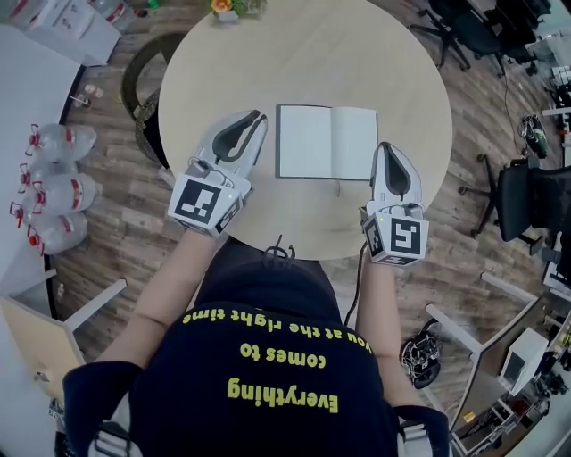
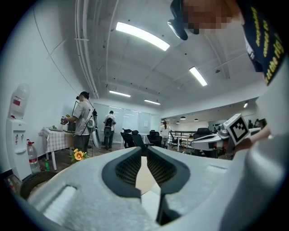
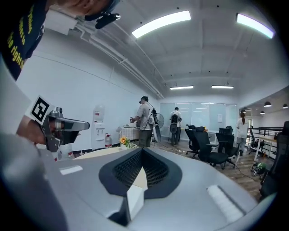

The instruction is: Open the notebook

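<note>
The notebook (image 1: pixel 326 141) lies open and flat on the round wooden table (image 1: pixel 303 54), with blank white pages facing up. My left gripper (image 1: pixel 260 117) hovers just left of the notebook's left page; its jaw tips meet, with nothing between them. My right gripper (image 1: pixel 385 145) hovers at the notebook's lower right corner, shut and empty. In the left gripper view the left gripper (image 2: pixel 144 151) points level across the room, and the right gripper (image 2: pixel 212 140) shows at the right. In the right gripper view the right gripper (image 3: pixel 141 150) is closed on nothing, and the left gripper (image 3: pixel 72 124) shows at the left.
A small flower pot (image 1: pixel 223 7) stands at the table's far edge. Water bottles (image 1: pixel 53 187) sit on the floor to the left. Office chairs (image 1: pixel 526 196) stand to the right. Two people (image 2: pixel 83 119) stand far off by a small table, near a water dispenser (image 2: pixel 16 135).
</note>
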